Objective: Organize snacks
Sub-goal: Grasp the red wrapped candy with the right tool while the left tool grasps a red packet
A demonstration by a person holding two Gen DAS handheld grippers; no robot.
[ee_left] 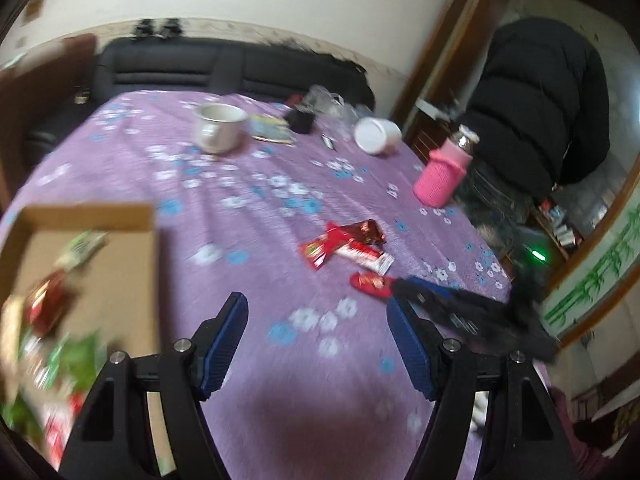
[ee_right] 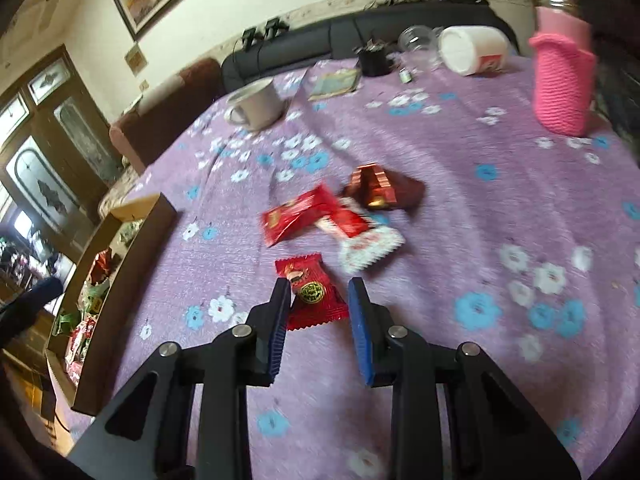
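Right gripper [ee_right: 318, 286]: hovering low over the purple floral tablecloth [ee_right: 460, 208], jaws parted and straddling a small red sweet packet [ee_right: 312, 294]; whether the pads are touching it cannot be told.

Left gripper [ee_left: 316, 308]: jaws spread wide, holding nothing, hanging above bare cloth.

Cardboard box [ee_left: 132, 276]: sitting at the left edge of the table, just beside the left gripper, holding mixed red and green snacks [ee_left: 48, 304].

Loose packets [ee_right: 332, 212]: three red wrappers lying overlapped mid-table, just beyond the sweet.

Pink knitted bottle sleeve [ee_right: 562, 84]: standing far right.

White mug [ee_right: 258, 106], booklet [ee_right: 336, 82], tipped white tub [ee_right: 474, 54]: resting near the far edge.
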